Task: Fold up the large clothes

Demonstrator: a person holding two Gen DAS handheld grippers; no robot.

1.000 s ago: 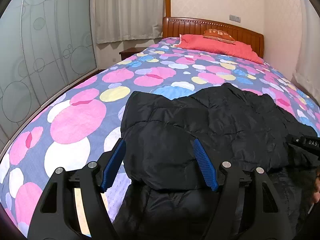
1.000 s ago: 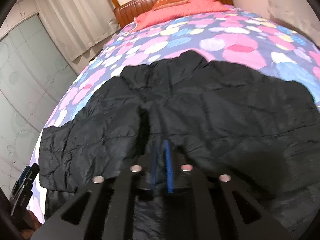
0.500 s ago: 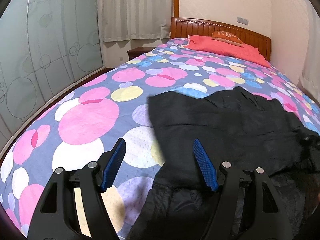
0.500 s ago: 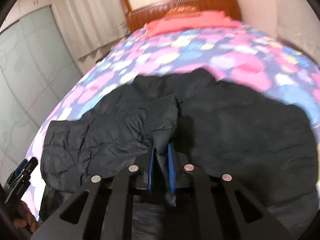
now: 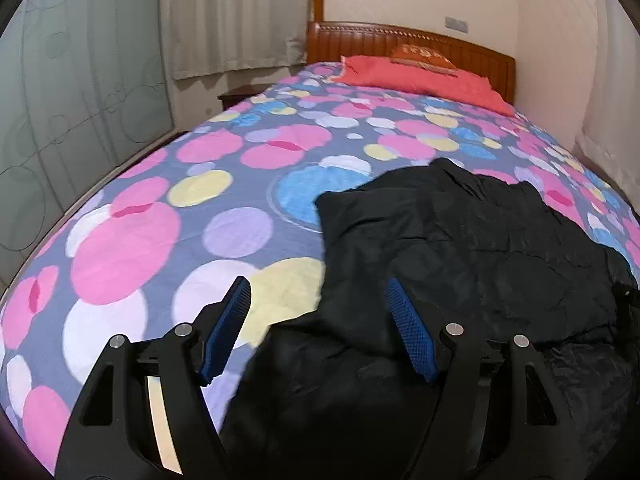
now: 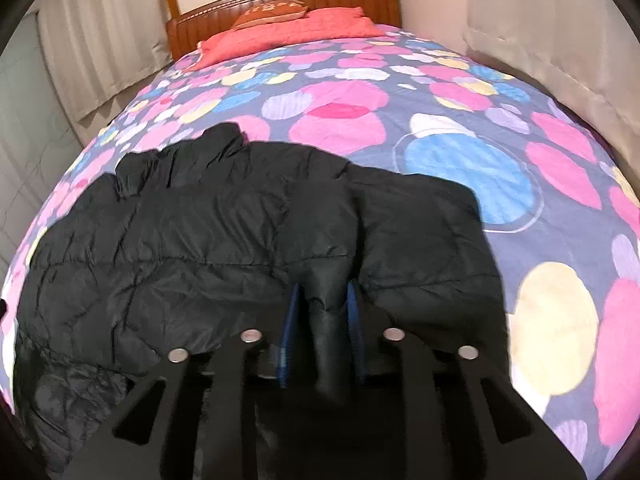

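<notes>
black quilted puffer jacket (image 6: 192, 248) lies on the bed, spread across the near half of the duvet (image 6: 460, 128), collar end toward the headboard (image 6: 288, 4). fabric is thin, slightly shiny nylon with stitched horizontal channels and lots of fine creases. a darker, glossier layer shows at the near edge (image 5: 360, 408) in the left wrist view.

right gripper (image 6: 322, 320): jaws opening, a pinched ridge of jacket fabric stands between the blue pads (image 6: 289, 320) and touches both. the fold runs up from the jaws as a raised narrow strip. pads are ribbed blue rubber on black plastic arms with round silver fasteners.

left gripper (image 5: 318, 320): jaws wide apart, nothing clamped. right pad sits over the jacket's edge, left pad (image 5: 228, 324) over bare duvet. can't tell whether the pads touch the fabric.

duvet is matte cotton-looking, grey-blue ground with overlapping circles in pink, yellow, blue, lilac and white. red textured blanket (image 5: 420, 80) is across the head end, with an orange cushion (image 5: 424, 56) on top. the cushion has pale lettering, too blurred to read. headboard is reddish wood with vertical grooves and a beaded top rail.

frosted glass panel (image 5: 72, 128) with circle outlines on the left side, pleated pale curtains (image 5: 228, 16) beside it. no readable label on the jacket.
</notes>
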